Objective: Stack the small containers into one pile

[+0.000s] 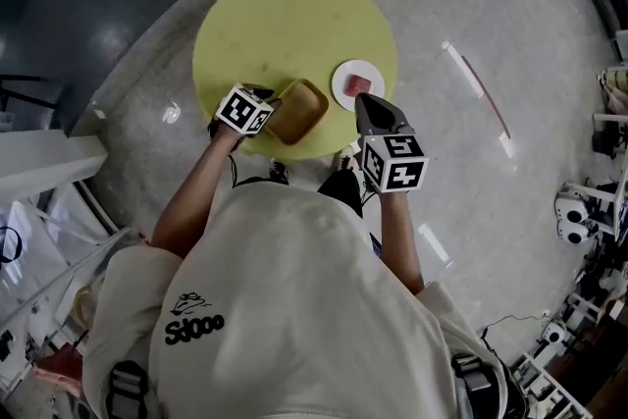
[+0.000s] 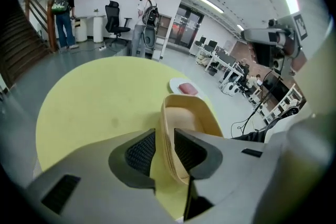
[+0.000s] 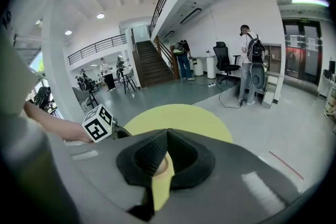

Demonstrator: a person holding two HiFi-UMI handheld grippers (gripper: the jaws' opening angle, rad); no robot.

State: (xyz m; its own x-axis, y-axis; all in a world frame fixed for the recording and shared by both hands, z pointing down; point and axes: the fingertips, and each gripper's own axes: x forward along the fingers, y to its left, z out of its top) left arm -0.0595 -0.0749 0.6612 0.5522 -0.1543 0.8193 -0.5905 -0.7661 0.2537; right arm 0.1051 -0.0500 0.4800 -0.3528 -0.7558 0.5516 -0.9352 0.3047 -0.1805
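Tan containers (image 2: 190,113), seemingly nested in one pile, sit on the yellow surface (image 2: 94,107) with their near wall between the jaws of the left gripper (image 2: 165,135). Those jaws stand apart, the left pad clear of the wall. Beyond the jaw tips, slightly right, lies a white plate (image 2: 174,83) bearing a pink piece (image 2: 188,88). The jaws of the right gripper (image 3: 167,135) are closed, tips together.

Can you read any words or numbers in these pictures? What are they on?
"SJOOO", roughly, with the letters unsure: dark print on the back of the person's pale shirt.
The left marker cube and right marker cube: black-and-white square patterns only, no words.
The green sign over the far doors: too small to read.
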